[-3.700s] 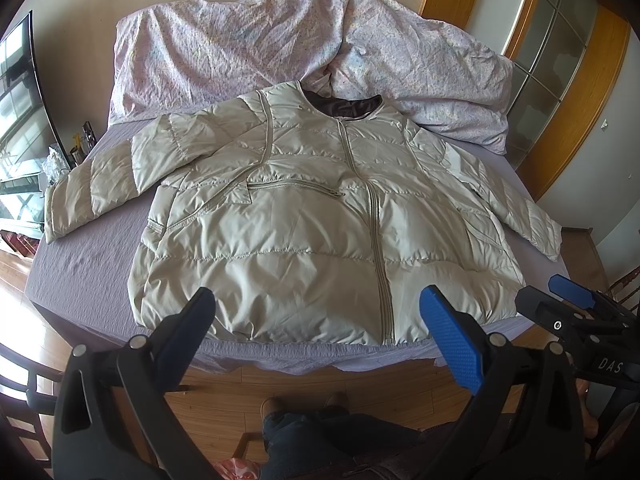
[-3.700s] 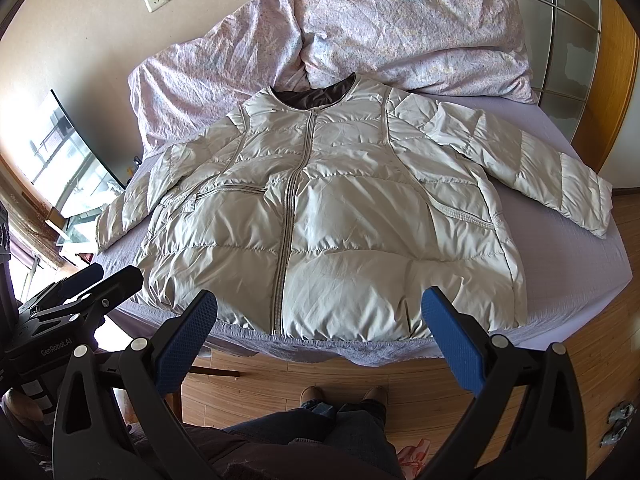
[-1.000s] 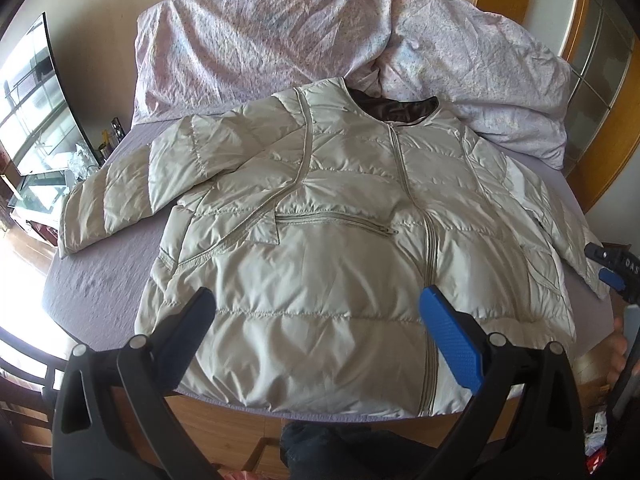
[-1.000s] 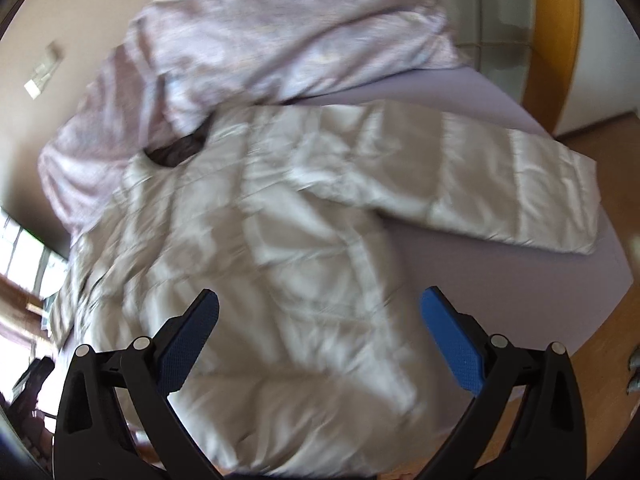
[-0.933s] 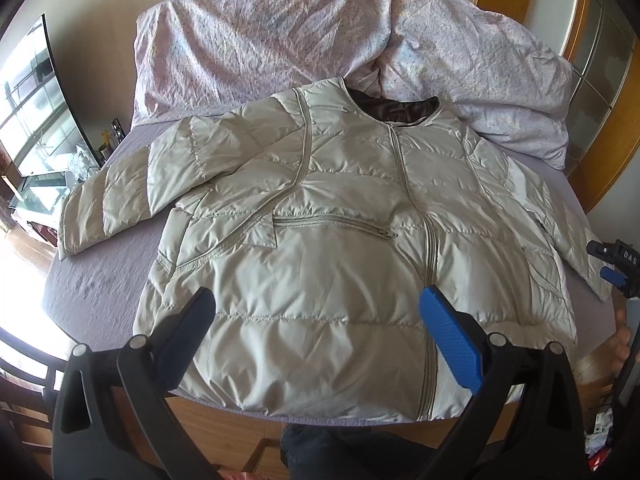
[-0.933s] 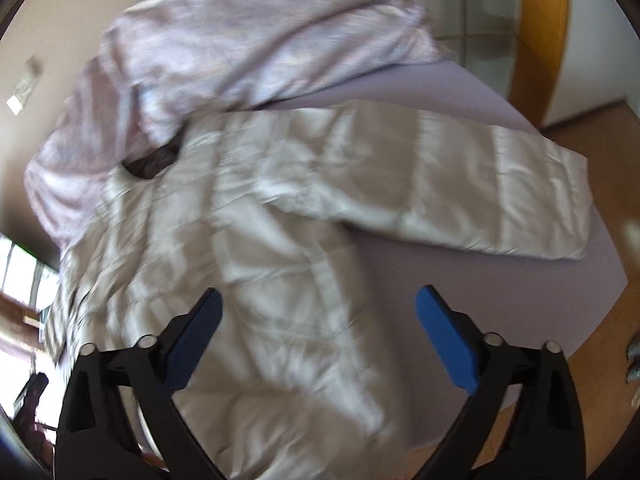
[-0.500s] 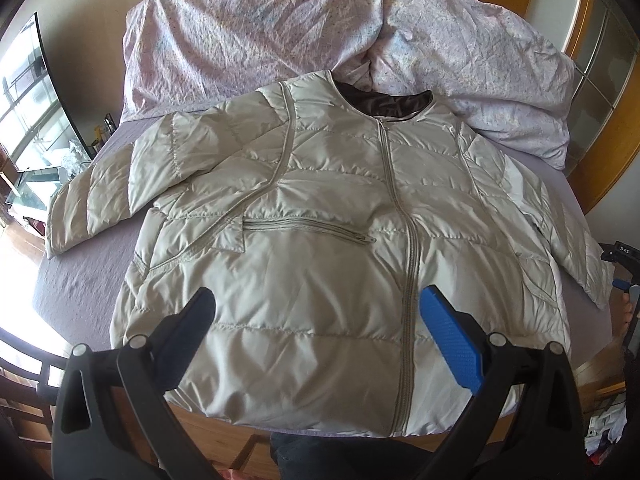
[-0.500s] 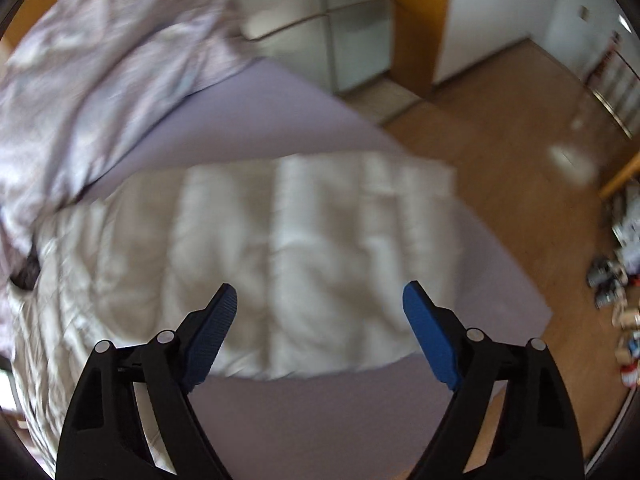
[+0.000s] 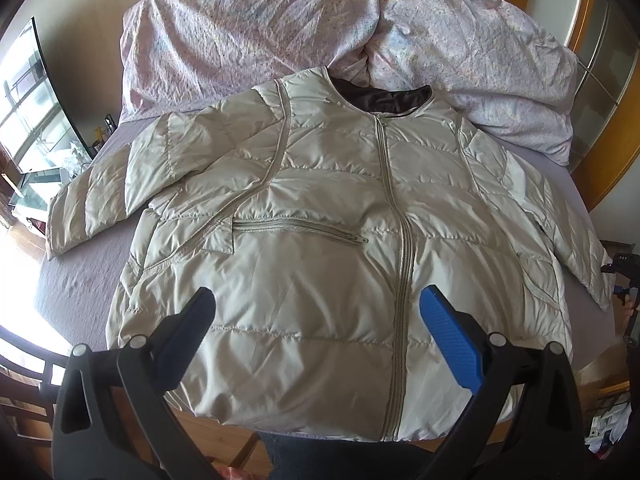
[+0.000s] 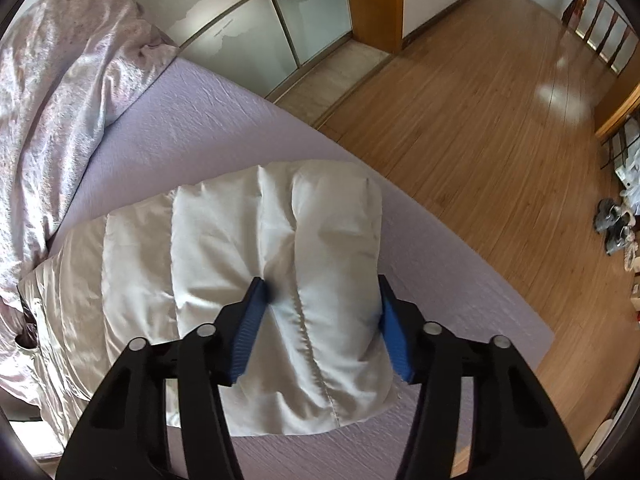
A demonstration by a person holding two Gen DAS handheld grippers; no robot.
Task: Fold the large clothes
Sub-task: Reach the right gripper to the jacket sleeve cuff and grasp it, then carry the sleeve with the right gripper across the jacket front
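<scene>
A pale beige puffer jacket (image 9: 320, 208) lies front up and zipped on the bed, both sleeves spread out. My left gripper (image 9: 316, 296) hovers open above the jacket's lower front, nothing between its fingers. In the right wrist view the jacket's right sleeve (image 10: 280, 220) lies on the lilac sheet (image 10: 180, 112). My right gripper (image 10: 320, 292) points steeply down over the cuff end, its jaws closing, and the blue pads dent the puffy sleeve from both sides. The same gripper (image 9: 624, 280) shows at the left wrist view's far right edge, by the cuff.
A crumpled floral duvet (image 9: 280, 20) is piled at the bed's head. Frosted sliding doors (image 10: 280, 12) and wood floor (image 10: 480, 100) lie past the bed's right edge. A screen (image 9: 28, 100) stands to the left. The person's legs (image 9: 320, 456) are at the bed's foot.
My right gripper swung from above the jacket's body out to the right sleeve's cuff, dropped onto it and narrowed its jaws around it. The left gripper barely shifted and stays open.
</scene>
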